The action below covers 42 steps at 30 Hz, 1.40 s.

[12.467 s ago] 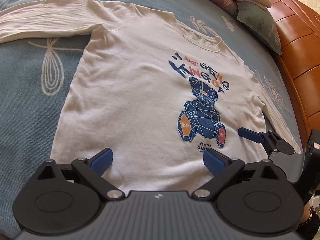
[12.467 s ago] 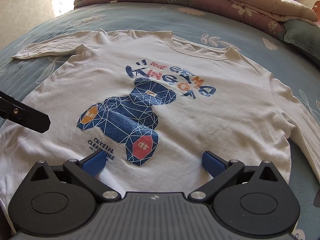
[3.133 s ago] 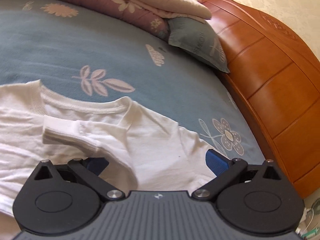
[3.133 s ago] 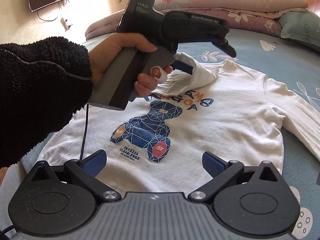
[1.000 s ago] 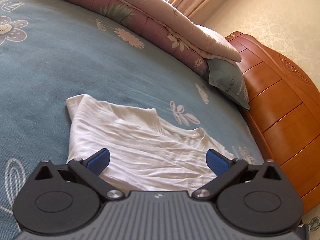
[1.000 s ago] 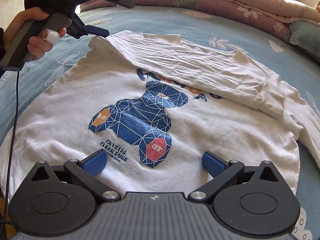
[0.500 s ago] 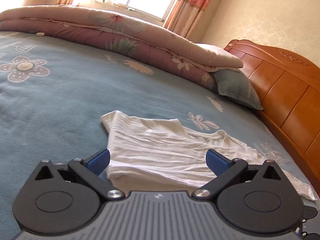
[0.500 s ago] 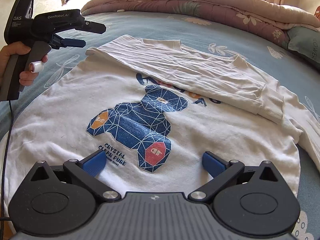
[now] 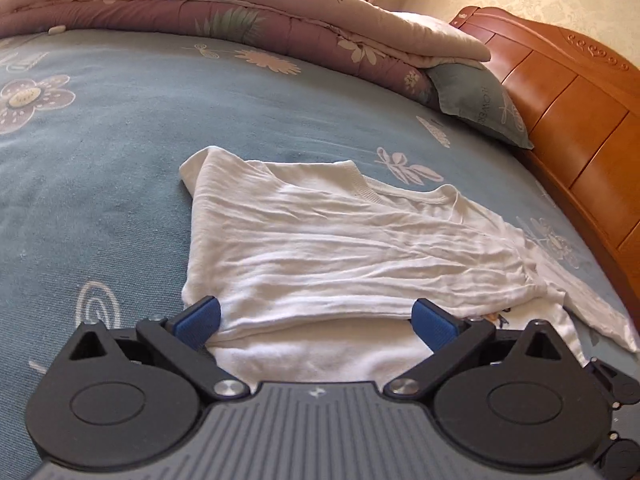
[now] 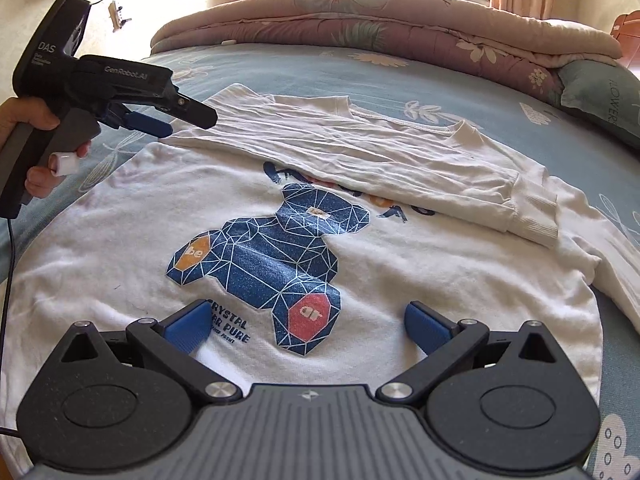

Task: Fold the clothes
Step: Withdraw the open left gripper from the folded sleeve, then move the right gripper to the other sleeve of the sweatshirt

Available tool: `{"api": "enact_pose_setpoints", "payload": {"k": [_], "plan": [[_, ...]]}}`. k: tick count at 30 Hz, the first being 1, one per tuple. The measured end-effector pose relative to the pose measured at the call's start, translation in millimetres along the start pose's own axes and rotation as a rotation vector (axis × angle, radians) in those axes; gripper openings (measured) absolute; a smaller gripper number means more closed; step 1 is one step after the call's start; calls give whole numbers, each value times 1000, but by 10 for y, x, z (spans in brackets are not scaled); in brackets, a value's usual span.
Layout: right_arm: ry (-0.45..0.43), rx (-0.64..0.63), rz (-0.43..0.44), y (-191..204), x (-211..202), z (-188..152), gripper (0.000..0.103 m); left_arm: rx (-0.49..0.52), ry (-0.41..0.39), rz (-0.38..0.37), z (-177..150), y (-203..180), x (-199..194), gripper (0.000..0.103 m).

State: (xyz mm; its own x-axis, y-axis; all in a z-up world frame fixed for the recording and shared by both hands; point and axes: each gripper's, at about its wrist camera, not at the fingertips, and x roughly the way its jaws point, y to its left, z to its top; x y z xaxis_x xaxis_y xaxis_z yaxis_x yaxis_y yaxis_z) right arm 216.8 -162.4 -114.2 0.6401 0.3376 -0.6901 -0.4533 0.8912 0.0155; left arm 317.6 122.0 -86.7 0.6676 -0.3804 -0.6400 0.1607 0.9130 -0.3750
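1. A white long-sleeve shirt [image 10: 400, 264] lies face up on the blue flowered bed [image 10: 304, 68] and fills the middle of the right wrist view. The blue bear print [image 10: 272, 256] sits dead centre.

2. One sleeve [image 10: 360, 160] is folded across the chest. It runs from the upper left of the frame to the right, covers the top of the lettering, and its cuff [image 10: 532, 216] ends just right of the bear's head. The other sleeve [image 10: 616, 268] trails off the right edge.

3. The left hand-held gripper [image 10: 176, 120] is at the upper left of the right wrist view, held by a hand [image 10: 36, 144]. Its fingers are spread apart with nothing between them, just beside the shirt's folded shoulder corner. I can't tell if it touches the cloth.

4. The right hand-held gripper [image 10: 308, 324] is at the bottom of its own view, wide open and empty, over the hem area. Its blue pads [image 10: 188, 326] sit on either side of the small text under the bear.

5. In the left wrist view, the left hand-held gripper [image 9: 316, 320] has blue pads [image 9: 198, 318] that frame the folded sleeve layer, and the shirt [image 9: 340, 248] looks pretty wrinkled from here.

6. Around it there's a rolled pink quilt [image 9: 240, 16] across the top, a grey-green pillow [image 9: 480, 108] at the upper right and a wooden headboard [image 9: 580, 112] down the right edge. Nothing lies on the shirt.
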Motion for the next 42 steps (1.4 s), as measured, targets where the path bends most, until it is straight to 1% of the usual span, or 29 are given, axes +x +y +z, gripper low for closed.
{"api": "enact_pose_setpoints", "payload": {"k": [2, 4, 5, 7, 9, 11, 12, 13, 15, 16, 19, 20, 25, 28, 29, 31, 32, 33, 35, 38, 40, 42], "plan": [[19, 15, -17, 21, -7, 15, 103, -55, -8, -39, 33, 82, -54, 101], [43, 29, -30, 37, -9, 42, 103, -85, -23, -66, 81, 129, -125, 101], [38, 31, -32, 40, -11, 34, 103, -92, -32, -72, 104, 147, -160, 101], [30, 35, -37, 46, -15, 19, 103, -33, -51, -13, 133, 126, -223, 101], [21, 39, -42, 53, -19, 4, 103, 66, -55, 89, 125, 65, -232, 101], [12, 43, -47, 59, -23, -12, 103, 166, -47, 175, 85, 26, -199, 101], [8, 45, -49, 62, -25, -19, 103, 189, -35, 207, 63, 27, -166, 101], [3, 47, -52, 65, -27, -27, 103, 208, -22, 232, 44, 30, -133, 101], [-5, 51, -56, 72, -31, -42, 103, 215, 8, 219, 10, 73, -67, 101], [-10, 53, -59, 75, -33, -50, 103, 226, 17, 229, -6, 79, -29, 101], [-28, 55, -58, 74, -39, -77, 103, 314, 41, 331, -44, 32, 104, 101], [-36, 54, -54, 69, -42, -87, 103, 342, 35, 349, -57, 23, 117, 101], [-54, 55, -38, 45, -45, -103, 103, 294, 40, 285, 3, 81, 43, 101], [-57, 55, -33, 39, -46, -106, 103, 202, -10, 109, 75, 119, -133, 101], [-57, 56, -32, 37, -47, -108, 103, 174, -36, 69, 91, 118, -172, 101], [-56, 55, -32, 38, -46, -107, 103, 134, -56, -6, 105, 98, -165, 101], [-54, 55, -34, 40, -45, -101, 103, 116, -39, -39, 97, 90, -125, 101], [-47, 59, -35, 42, -49, -88, 103, 108, -19, -56, 91, 93, -93, 101], [-15, 69, -31, 44, -57, -8, 103, 107, -20, -20, 95, 146, -117, 101], [13, 111, 64, 2, -104, 301, 103, 101, -21, 35, 105, 232, -156, 101], [27, 141, 132, -27, -128, 519, 103, 31, -30, 68, 159, 439, -245, 101], [17, 192, 244, -63, -54, 860, 103, -44, -34, 69, 203, 648, -326, 101]]}}
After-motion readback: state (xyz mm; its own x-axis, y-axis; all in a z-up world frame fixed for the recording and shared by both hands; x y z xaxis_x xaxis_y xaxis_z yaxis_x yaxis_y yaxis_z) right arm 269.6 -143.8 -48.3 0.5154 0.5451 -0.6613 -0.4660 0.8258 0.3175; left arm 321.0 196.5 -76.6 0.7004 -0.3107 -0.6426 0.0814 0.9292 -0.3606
